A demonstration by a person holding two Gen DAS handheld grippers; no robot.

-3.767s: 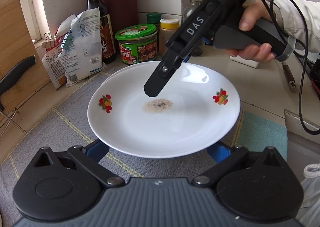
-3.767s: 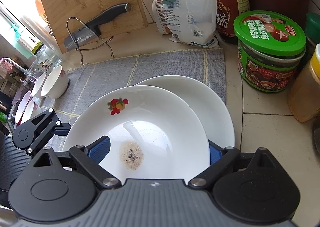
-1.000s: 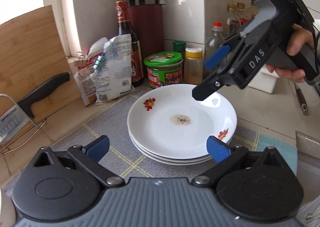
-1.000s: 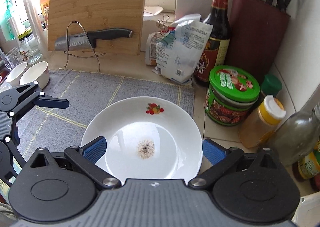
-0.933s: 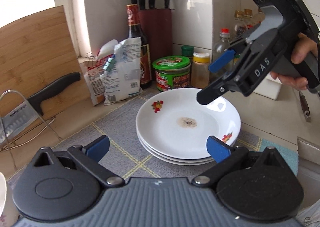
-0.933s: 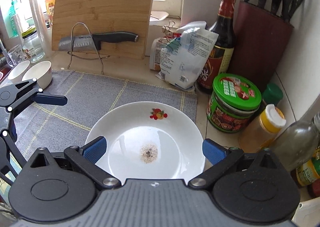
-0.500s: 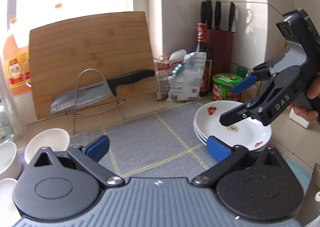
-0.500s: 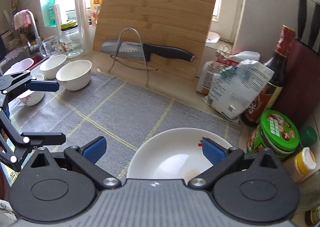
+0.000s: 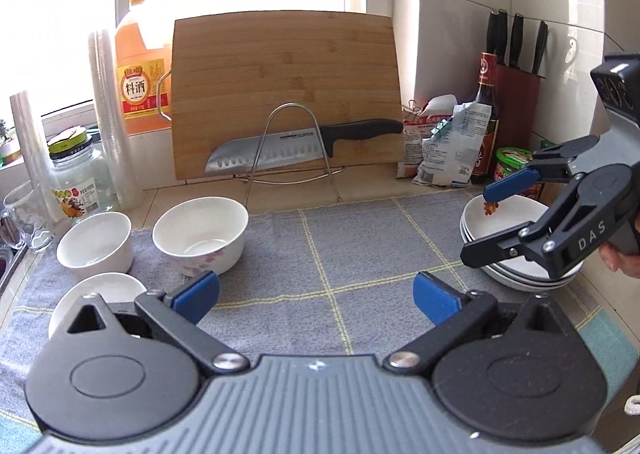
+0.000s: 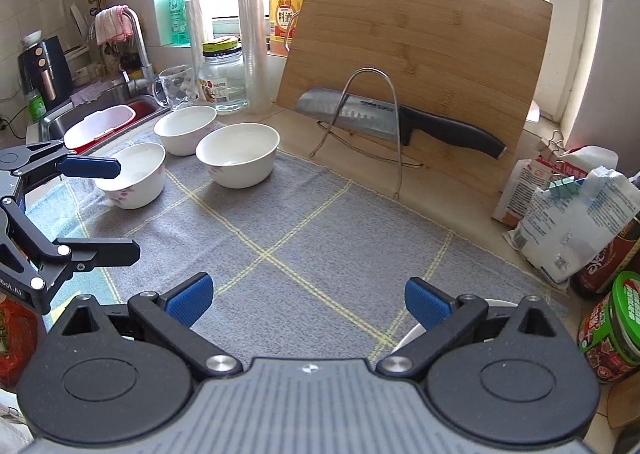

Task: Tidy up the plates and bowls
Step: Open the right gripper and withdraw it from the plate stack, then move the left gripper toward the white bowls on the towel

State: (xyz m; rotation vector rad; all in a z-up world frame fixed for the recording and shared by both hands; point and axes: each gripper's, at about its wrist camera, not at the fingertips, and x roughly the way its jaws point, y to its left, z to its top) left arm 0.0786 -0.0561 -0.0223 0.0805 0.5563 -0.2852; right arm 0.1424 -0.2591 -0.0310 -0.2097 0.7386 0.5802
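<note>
— So the plates look sorted?

— I'd say so. The stack of plates (image 9: 516,274) sits at the right edge of the grey mat (image 9: 320,246), just in front of the green-lidded jar (image 10: 616,330). Nothing is being carried right now.

— And the grippers?

— The left gripper (image 9: 316,294) hangs over the middle of the mat, jaws spread wide and empty. The right gripper (image 10: 308,298) is spread wide too, holding nothing, above the plate side.

— Then it's the bowls next.

— That's my guess. Three white bowls stand apart at the mat's far-left corner, near the sink (image 10: 100,110): the back bowl (image 10: 185,129), the floral bowl (image 10: 238,154) beside it, and the near bowl (image 10: 134,174), closest to the left gripper.

— What does the move need?

— Probably a reach left, one finger inside a rim and one outside, then lifting that bowl and nesting it into a neighbour. The knife (image 9: 304,146) in its wire stand is well behind, out of the way.
</note>
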